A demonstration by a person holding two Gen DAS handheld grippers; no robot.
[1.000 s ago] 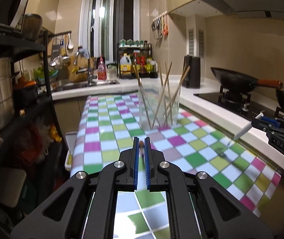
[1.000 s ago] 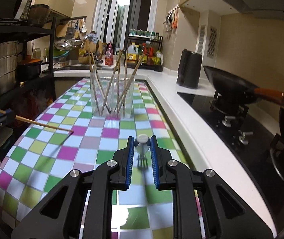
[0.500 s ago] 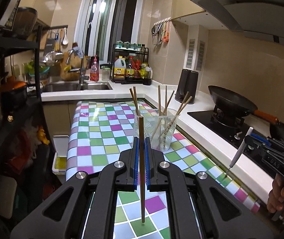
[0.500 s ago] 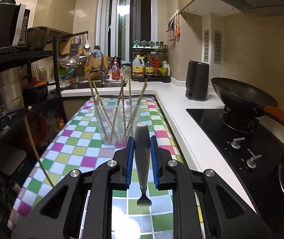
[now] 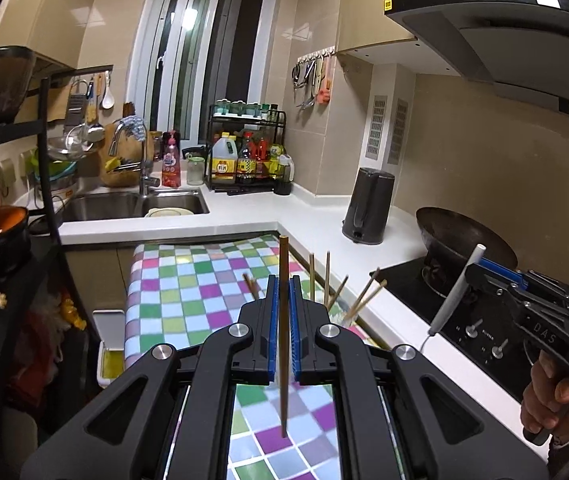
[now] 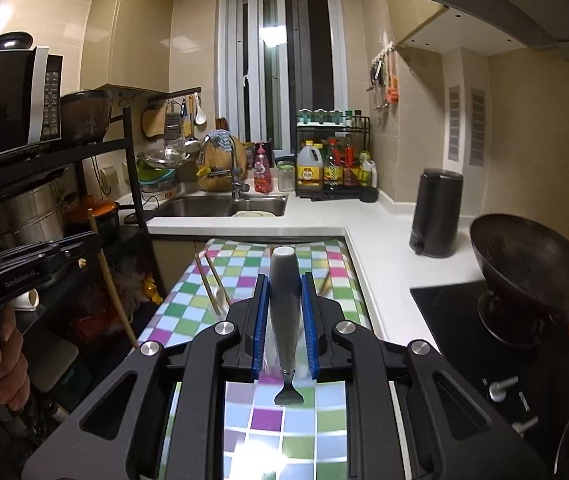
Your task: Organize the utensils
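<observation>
My left gripper (image 5: pixel 283 280) is shut on a wooden chopstick (image 5: pixel 283 392) held upright, high above the checkered table (image 5: pixel 180 292). My right gripper (image 6: pixel 284 280) is shut on a white-handled fork (image 6: pixel 284 312), tines pointing down. Several chopsticks (image 5: pixel 364 298) stand in a clear glass, which is mostly hidden behind my left gripper's fingers; their tips also show in the right wrist view (image 6: pixel 210 284). The right gripper with the fork (image 5: pixel 456 288) shows at the right of the left wrist view. The left gripper with its chopstick (image 6: pixel 114 288) shows at the left of the right wrist view.
A black wok (image 6: pixel 524 268) sits on the stove at the right. A dark kettle (image 5: pixel 368 206) stands on the white counter. A sink (image 5: pixel 132 204) and a condiment rack (image 5: pixel 250 160) are at the back. A black shelf rack (image 6: pixel 44 184) with pots stands at the left.
Both grippers have risen well above the table and tilted their utensils upright. The glass of chopsticks has dropped low in both views, behind the fingers.
</observation>
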